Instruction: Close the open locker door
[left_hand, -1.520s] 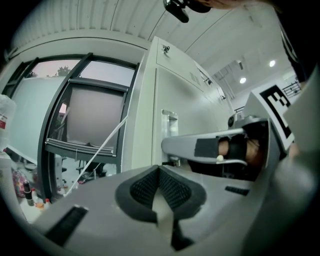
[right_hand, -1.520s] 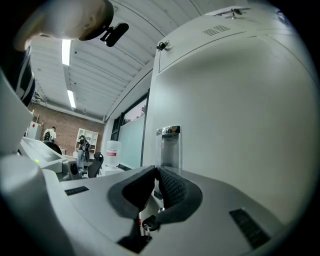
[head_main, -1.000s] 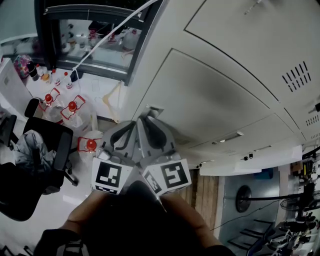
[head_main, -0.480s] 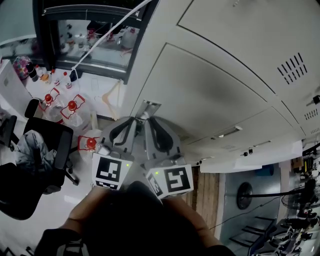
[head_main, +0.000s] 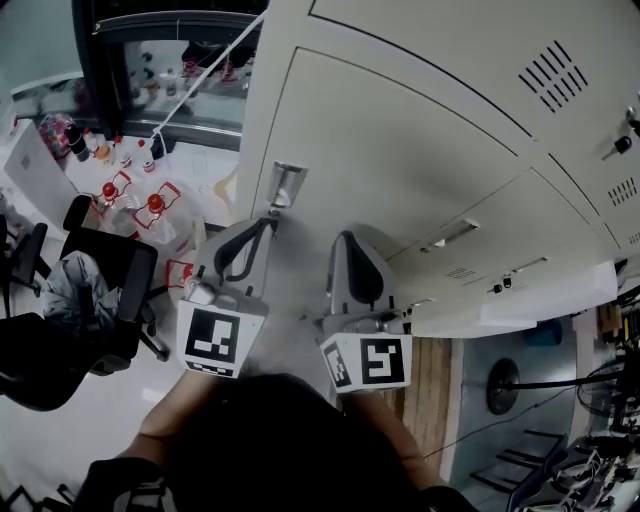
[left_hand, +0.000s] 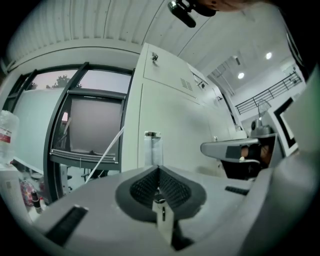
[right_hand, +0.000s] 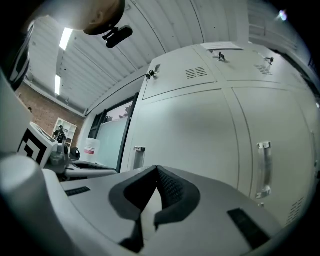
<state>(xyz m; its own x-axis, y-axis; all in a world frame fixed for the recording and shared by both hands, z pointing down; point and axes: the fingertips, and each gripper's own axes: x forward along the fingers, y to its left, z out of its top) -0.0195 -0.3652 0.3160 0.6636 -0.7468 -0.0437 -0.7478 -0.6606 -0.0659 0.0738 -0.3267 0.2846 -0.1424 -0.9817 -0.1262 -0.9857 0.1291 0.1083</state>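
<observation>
- Locker door (head_main: 400, 150): appears flush with the locker bank, or nearly so; handle (head_main: 283, 187) at its left edge.
- Left gripper (head_main: 262, 228): jaws together, nothing between them, tips near the handle.
- Right gripper (head_main: 347, 245): jaws together, empty, facing mid-door.
- Handling: press squarely beside the handle edge with closed tips; check that the latch seats.

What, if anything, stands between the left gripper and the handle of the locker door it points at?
Nothing visible does. The left gripper, jaws together and empty, points straight at the handle on the locker door, with only open air between them. The right gripper, also shut, sits off to the side, clear of that line.
</observation>
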